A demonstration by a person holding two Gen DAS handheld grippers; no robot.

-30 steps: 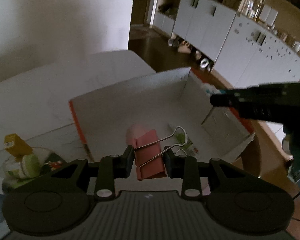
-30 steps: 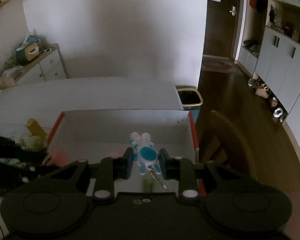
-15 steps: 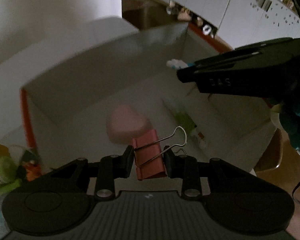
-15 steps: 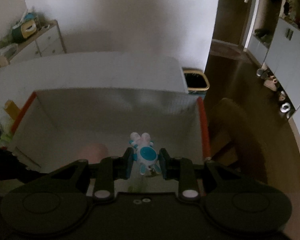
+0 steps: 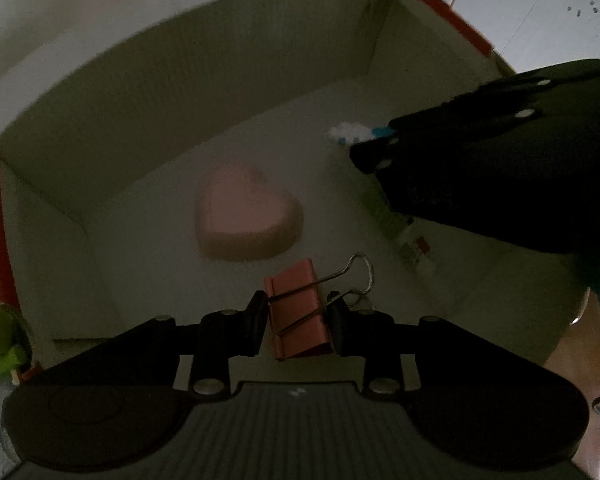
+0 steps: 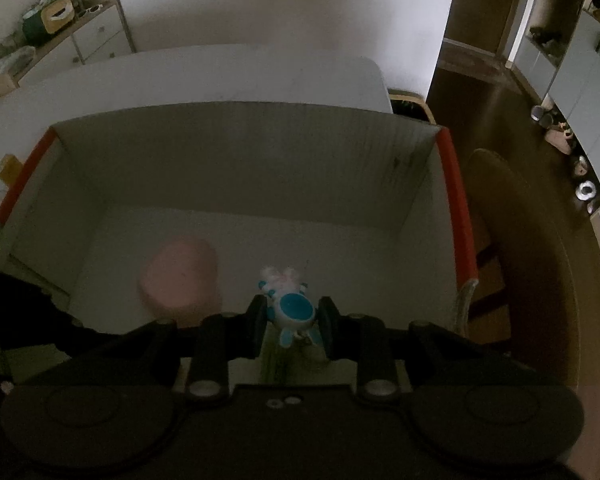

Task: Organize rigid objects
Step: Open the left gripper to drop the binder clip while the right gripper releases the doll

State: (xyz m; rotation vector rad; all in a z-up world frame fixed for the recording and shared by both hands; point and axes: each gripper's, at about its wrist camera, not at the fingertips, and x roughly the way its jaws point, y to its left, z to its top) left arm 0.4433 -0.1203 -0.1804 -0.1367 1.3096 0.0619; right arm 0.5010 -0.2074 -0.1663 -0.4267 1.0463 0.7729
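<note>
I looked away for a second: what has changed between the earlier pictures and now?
Both grippers have come down over the open box and tilted to look into it. The left gripper stays shut on the pink binder clip, the right gripper on the blue and white toy. The pink heart box lies unmoved inside.

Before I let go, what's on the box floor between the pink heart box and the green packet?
Nothing; bare box floor between heart box and green packet, left wrist view.

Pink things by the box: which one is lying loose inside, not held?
The pink heart-shaped box lies loose on the floor of the cardboard box. The pink binder clip, with wire handles, is clamped in the left gripper.
</note>
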